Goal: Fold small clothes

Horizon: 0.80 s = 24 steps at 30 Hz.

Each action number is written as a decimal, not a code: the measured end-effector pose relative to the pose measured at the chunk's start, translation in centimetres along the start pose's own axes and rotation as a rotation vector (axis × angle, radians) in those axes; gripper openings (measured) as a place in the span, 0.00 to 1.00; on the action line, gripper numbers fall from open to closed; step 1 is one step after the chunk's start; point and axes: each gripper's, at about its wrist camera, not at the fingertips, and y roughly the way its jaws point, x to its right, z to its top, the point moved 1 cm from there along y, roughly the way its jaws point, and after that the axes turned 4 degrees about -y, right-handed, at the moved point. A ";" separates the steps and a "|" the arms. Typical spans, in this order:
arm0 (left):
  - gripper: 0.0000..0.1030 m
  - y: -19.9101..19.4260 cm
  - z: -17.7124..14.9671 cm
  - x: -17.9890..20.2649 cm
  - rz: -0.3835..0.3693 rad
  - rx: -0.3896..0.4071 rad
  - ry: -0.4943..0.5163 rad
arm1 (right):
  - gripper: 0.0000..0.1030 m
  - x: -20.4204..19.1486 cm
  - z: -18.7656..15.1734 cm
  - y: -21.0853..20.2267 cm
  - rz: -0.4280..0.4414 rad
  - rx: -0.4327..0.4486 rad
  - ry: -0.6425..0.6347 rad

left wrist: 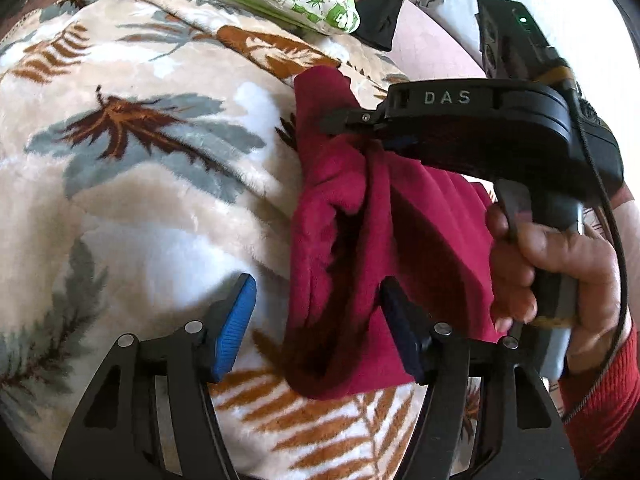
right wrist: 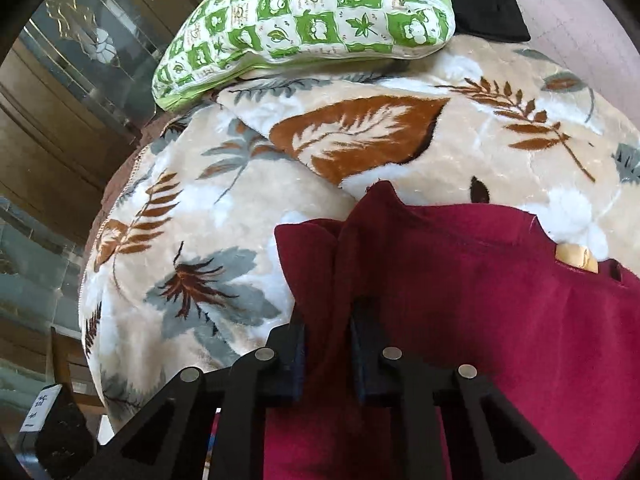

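Hanging bunched from the right gripper point(right wrist: 326, 320), the dark red garment point(left wrist: 348, 216) drapes in folds over the leaf-patterned blanket point(left wrist: 152, 184), its lower part trailing toward the blanket's near edge. The right gripper pinches a ridge of the fabric between its narrowed fingers, held by a hand point(left wrist: 560, 268) in a red sleeve. The left gripper point(left wrist: 316, 324) stands spread, one pad on bare blanket, the other against the cloth without pressing it. A green checked pillow point(right wrist: 304, 20) lies at the blanket's far edge.
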 end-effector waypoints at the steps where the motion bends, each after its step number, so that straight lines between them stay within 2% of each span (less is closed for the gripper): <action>1: 0.62 0.2 0.2 0.2 0.003 -0.001 0.006 | 0.17 -0.2 -0.1 -0.1 0.003 0.005 -0.006; 4: 0.61 0.9 0.5 0.8 0.013 -0.018 0.031 | 0.16 -0.3 -0.1 -0.5 0.016 0.025 -0.010; 5: 0.54 1.0 0.5 1.1 0.017 -0.019 0.046 | 0.16 -0.3 0.1 -0.6 0.021 0.032 -0.009; 6: 0.33 1.2 0.5 1.4 0.007 -0.030 0.063 | 0.16 -0.1 0.0 -1.1 0.032 0.045 -0.006; 7: 0.26 1.1 0.4 1.8 -0.013 -0.051 0.080 | 0.16 0.0 0.1 -1.3 0.039 0.052 -0.004; 8: 0.25 1.0 0.4 2.1 -0.013 -0.047 0.092 | 0.15 0.2 0.1 -1.6 0.046 0.060 -0.001; 9: 0.20 0.5 0.4 2.6 -0.005 -0.034 0.124 | 0.15 0.3 0.0 -2.0 0.053 0.067 0.003; 14: 0.16 -1.2 1.0 5.2 -0.029 -0.062 0.198 | 0.15 0.7 -0.3 -5.4 0.058 0.123 -0.002; 20: 0.16 -2.8 1.2 11.6 -0.013 -0.070 0.362 | 0.14 2.9 -1.3 -10.9 0.040 0.196 0.004; 24: 0.15 -1.9 0.5 17.0 -0.028 -0.084 0.449 | 0.14 5.2 -2.7 -14.7 0.001 0.231 0.018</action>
